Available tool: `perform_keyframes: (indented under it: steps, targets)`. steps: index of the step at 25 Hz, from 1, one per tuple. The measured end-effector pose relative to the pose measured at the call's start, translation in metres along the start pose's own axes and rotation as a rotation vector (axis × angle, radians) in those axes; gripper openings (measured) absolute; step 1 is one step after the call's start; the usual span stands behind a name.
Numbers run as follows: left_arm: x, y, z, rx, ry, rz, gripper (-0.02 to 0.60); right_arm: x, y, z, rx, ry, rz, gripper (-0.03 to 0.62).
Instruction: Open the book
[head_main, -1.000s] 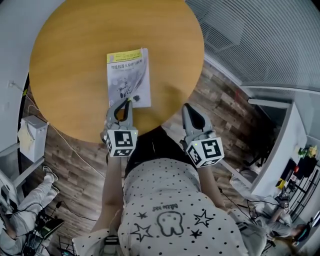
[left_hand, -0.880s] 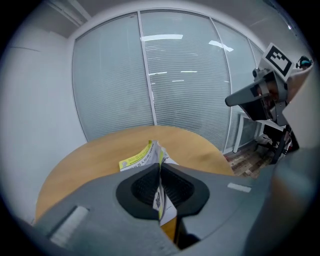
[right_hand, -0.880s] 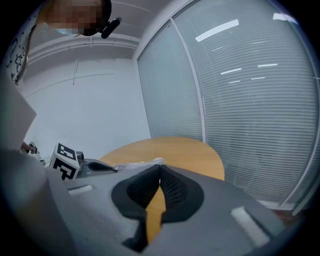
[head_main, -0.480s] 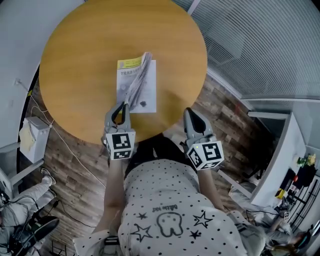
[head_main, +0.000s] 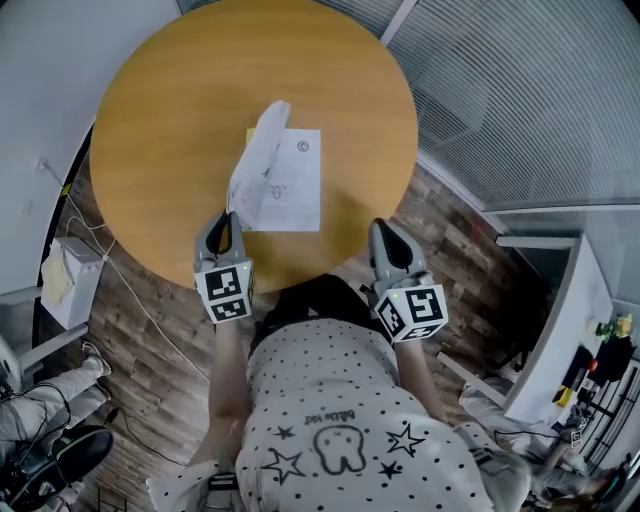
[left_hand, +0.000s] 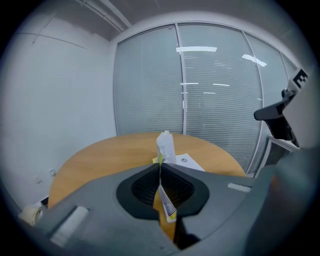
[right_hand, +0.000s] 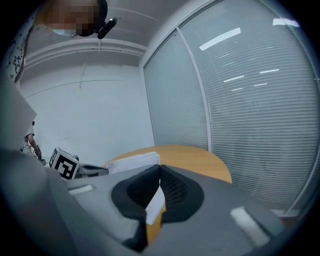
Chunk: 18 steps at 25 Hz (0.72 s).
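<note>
1. Nearest the camera, a person in a white shirt (head_main: 340, 430) printed with dots, stars and a tooth holds a claw in each hand, each topped by a marker cube.
2. The right claw (head_main: 384, 230) hangs just off the near edge of the counter (head_main: 160, 110), its jaws closed tip to tip, apart from the book.
3. The left claw (head_main: 229, 218) reaches over that same edge, its jaws clamped on the near end of the book's cover. The left gripper view shows the thin sheet, white with a yellow edge, pinched between the pads.
4. The book (head_main: 292, 185) lies on the near half of the round, honey-coloured counter, partly open. In the head view the cover (head_main: 256, 165) stands up from the book's left side, tilted and curled over at its far end, with its white inner face showing. A sliver of yellow shows at its far corner.
5. Beside the raised cover, a white page lies flat on the counter, with a small round mark near its far edge and faint print at its middle.
6. Around the counter runs a floor (head_main: 130, 330) of dark wood planks. On the far right, slatted blinds (head_main: 520, 90) cover a glass wall.
</note>
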<state>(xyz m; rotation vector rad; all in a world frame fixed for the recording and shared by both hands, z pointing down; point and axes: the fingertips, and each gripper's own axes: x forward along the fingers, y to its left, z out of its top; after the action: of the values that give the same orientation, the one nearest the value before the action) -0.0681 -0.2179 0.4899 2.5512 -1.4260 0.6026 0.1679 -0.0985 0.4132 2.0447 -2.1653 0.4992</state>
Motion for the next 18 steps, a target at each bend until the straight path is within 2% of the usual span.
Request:
perform_keyframes:
  steps: [10,18]
  targets:
    - [-0.010,0.040,-0.018,-0.144,0.008,0.118,0.017,-0.003,0.008,0.006,-0.013,-0.015,0.000,0.005]
    - [-0.012,0.064,-0.036,-0.196,0.033,0.197,0.017,-0.009,0.001,0.007,-0.021,-0.016,-0.013,0.005]
